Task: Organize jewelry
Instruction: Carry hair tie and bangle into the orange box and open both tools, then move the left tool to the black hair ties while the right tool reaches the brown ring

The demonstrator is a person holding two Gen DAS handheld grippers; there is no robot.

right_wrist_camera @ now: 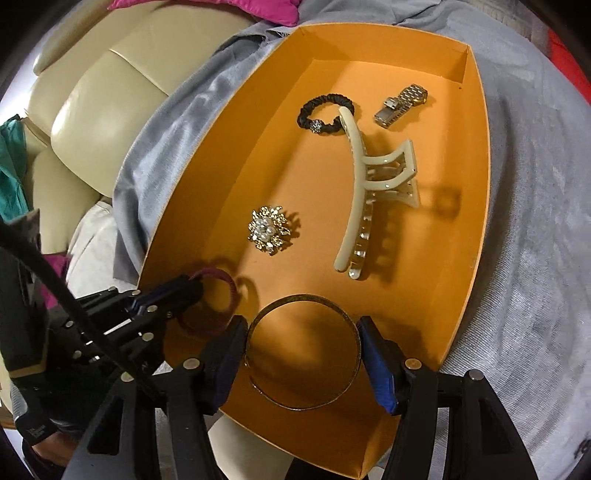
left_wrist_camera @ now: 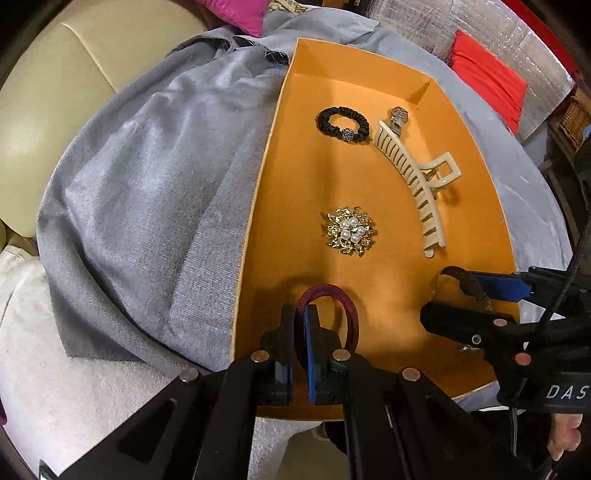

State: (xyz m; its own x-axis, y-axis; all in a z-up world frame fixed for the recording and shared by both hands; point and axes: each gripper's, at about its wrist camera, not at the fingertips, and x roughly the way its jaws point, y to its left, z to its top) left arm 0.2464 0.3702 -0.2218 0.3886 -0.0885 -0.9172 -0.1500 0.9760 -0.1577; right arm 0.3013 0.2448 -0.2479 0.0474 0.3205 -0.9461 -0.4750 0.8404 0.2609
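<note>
An orange box [left_wrist_camera: 280, 122] [right_wrist_camera: 476, 155] lies on grey cloth. My left gripper [left_wrist_camera: 300, 317] [right_wrist_camera: 197, 286] is shut on a maroon hair tie [left_wrist_camera: 341, 306] [right_wrist_camera: 221, 295] at the box's near left. My right gripper [right_wrist_camera: 304, 332] [left_wrist_camera: 448, 295] is shut on a bronze bangle [right_wrist_camera: 314, 402] [left_wrist_camera: 469, 284], its fingers pressing the rim from both sides, at the box's near end. Further in lie a gold pearl brooch [left_wrist_camera: 350, 230] [right_wrist_camera: 269, 229], a cream claw clip [left_wrist_camera: 410, 184] [right_wrist_camera: 373, 192], a black scrunchie [left_wrist_camera: 341, 123] [right_wrist_camera: 323, 114] and a metal watch band [left_wrist_camera: 398, 117] [right_wrist_camera: 400, 105].
Grey cloth [left_wrist_camera: 155, 184] [right_wrist_camera: 535, 240] covers the surface around the box. A beige leather seat [left_wrist_camera: 74, 66] [right_wrist_camera: 92, 122] is at the left. A red cushion [left_wrist_camera: 491, 85] lies at the back right, a pink cloth [left_wrist_camera: 236, 11] at the back.
</note>
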